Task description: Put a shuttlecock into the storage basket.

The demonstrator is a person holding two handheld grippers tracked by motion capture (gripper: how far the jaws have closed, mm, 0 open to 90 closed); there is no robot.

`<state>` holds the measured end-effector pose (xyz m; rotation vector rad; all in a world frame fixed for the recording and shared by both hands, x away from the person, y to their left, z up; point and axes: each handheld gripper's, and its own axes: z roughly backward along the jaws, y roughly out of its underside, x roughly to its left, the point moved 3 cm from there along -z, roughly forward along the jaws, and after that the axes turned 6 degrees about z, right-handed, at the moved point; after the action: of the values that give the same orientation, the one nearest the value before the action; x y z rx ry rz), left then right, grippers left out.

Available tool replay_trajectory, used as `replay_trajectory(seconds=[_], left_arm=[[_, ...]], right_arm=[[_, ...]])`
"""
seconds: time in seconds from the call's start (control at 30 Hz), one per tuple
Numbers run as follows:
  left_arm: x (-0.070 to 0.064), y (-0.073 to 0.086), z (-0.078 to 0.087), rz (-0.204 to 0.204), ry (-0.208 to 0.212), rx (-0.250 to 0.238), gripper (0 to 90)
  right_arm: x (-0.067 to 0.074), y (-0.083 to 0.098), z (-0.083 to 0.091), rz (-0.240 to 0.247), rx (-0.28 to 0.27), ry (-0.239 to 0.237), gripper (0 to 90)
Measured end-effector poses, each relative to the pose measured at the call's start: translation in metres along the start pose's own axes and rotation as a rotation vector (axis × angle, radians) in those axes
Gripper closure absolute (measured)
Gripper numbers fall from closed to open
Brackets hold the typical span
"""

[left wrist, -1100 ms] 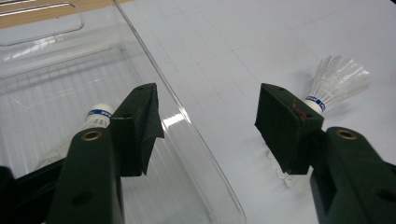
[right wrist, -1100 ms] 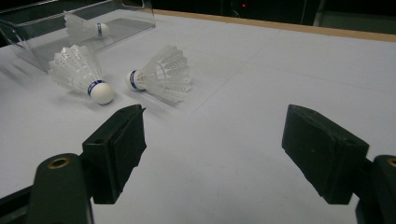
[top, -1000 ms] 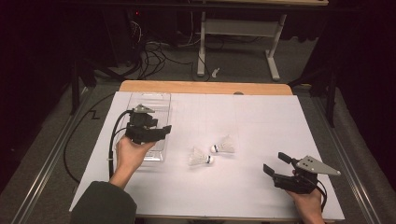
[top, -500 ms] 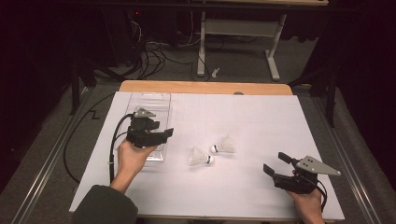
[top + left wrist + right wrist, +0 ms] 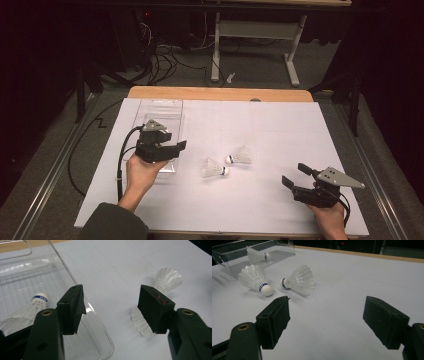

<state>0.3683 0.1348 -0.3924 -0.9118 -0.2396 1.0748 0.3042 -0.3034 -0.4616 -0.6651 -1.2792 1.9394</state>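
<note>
Two white shuttlecocks with blue-banded corks lie mid-table, one nearer the left hand and one just beyond it. A third shuttlecock lies inside a clear plastic tray. My left gripper hovers over the tray's near right corner, open, with nothing between its pads. It points toward the two loose shuttlecocks, whose feathers show past its right jaw. My right gripper rests at the table's near right, open and empty, well short of the shuttlecocks.
A white sheet covers the table, with a wooden edge at the far side. Cables and a desk frame stand on the dark floor beyond. A black cable trails from the left gripper.
The left gripper has edged slightly above the tray's near end. The right gripper and the shuttlecocks have kept still.
</note>
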Motion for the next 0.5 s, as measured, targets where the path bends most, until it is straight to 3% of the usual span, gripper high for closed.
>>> replay_trajectory(seconds=[0.5], left_arm=[[0.0004, 0.0096, 0.0053, -0.003, 0.008, -0.034, 38.9]], right_arm=[[-0.0003, -0.0001, -0.0004, -0.001, -0.001, 0.001, 21.9]])
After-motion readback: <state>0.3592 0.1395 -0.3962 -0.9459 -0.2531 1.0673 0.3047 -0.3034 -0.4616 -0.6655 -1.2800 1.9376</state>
